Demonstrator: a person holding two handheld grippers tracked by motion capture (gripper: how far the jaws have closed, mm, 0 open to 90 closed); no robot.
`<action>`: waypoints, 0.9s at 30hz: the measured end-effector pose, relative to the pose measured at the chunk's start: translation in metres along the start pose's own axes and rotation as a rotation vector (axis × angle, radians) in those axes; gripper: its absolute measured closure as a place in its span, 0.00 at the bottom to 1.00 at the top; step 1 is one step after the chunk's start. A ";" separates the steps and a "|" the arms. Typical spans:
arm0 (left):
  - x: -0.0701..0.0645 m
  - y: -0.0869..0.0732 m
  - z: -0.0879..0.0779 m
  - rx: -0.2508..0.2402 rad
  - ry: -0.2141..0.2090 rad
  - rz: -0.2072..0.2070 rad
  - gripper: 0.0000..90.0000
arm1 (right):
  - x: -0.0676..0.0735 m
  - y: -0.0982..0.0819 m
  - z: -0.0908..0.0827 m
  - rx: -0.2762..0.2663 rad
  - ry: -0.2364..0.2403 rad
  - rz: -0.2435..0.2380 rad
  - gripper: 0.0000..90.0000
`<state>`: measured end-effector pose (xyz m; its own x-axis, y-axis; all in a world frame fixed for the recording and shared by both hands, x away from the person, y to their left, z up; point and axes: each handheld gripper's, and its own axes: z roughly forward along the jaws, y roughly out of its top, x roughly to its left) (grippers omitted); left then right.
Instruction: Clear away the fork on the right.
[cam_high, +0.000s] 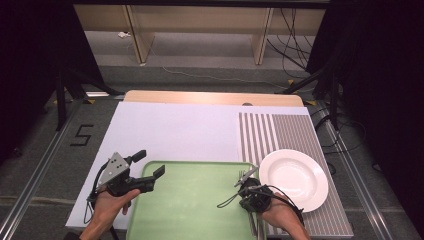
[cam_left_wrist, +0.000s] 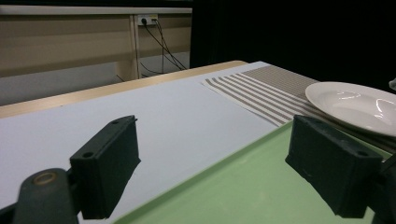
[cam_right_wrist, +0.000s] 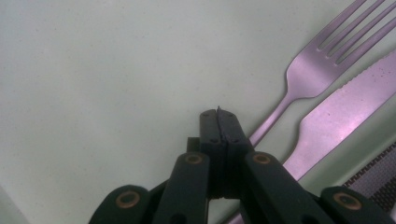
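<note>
A green tray lies at the table's near edge, and a white plate sits on a striped mat to its right. My left gripper hovers open over the tray's left rim; its two jaws stand wide apart with nothing between them. My right gripper is over the tray's right side, pointing down. Its jaws are pressed flat together, empty, just left of a fork's handle. A knife lies beside the fork on the tray.
A white sheet covers the table beyond the tray. The plate and striped mat lie far right in the left gripper view. Black curtains and cables flank the table; wooden furniture legs stand behind it.
</note>
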<state>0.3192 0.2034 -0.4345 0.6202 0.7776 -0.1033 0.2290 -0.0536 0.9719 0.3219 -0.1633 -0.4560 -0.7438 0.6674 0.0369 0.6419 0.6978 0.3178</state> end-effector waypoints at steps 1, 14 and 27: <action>0.000 0.000 0.000 0.001 0.000 -0.002 0.18 | 0.000 0.000 0.000 0.001 0.001 0.001 1.00; 0.000 0.000 0.000 0.001 0.001 -0.003 0.18 | -0.001 0.000 -0.007 -0.052 0.018 0.001 1.00; 0.000 0.000 -0.001 0.000 -0.002 -0.004 0.18 | -0.009 -0.001 -0.019 -0.168 0.099 0.054 0.79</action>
<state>0.3187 0.2035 -0.4344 0.6212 0.7763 -0.1075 0.2317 -0.0508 0.9715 0.3241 -0.1746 -0.4388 -0.7290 0.6683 0.1482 0.6474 0.6028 0.4664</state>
